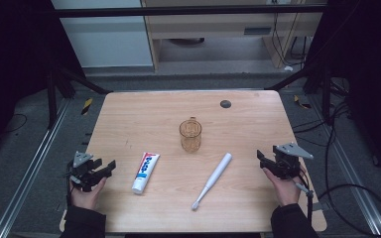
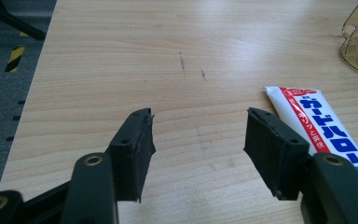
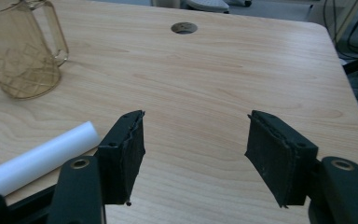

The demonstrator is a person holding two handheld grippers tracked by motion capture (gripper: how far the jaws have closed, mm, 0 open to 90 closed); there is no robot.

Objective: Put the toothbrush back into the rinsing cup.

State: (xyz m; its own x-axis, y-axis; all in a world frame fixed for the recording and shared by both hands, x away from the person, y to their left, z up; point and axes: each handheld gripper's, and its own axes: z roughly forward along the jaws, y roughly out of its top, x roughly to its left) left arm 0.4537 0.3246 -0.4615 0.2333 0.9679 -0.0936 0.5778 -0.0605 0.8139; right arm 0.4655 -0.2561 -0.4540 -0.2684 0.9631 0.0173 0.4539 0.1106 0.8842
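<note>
While both tongs (image 2: pixel 198 140) (image 3: pixel 196 154) gape empty, the toothbrush (image 3: pixel 42 156) seems cut off beyond its handle.

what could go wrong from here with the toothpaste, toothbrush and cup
1. The toothbrush is a smooth round stick lying flat on the table; it may roll or slip away as the open right gripper closes on it.
2. The toothpaste tube is soft, so a hard squeeze from the left gripper might dent it or force paste toward the cap.
3. The amber cup looks light and stands upright between them; a careless sweep could tip it.
</note>
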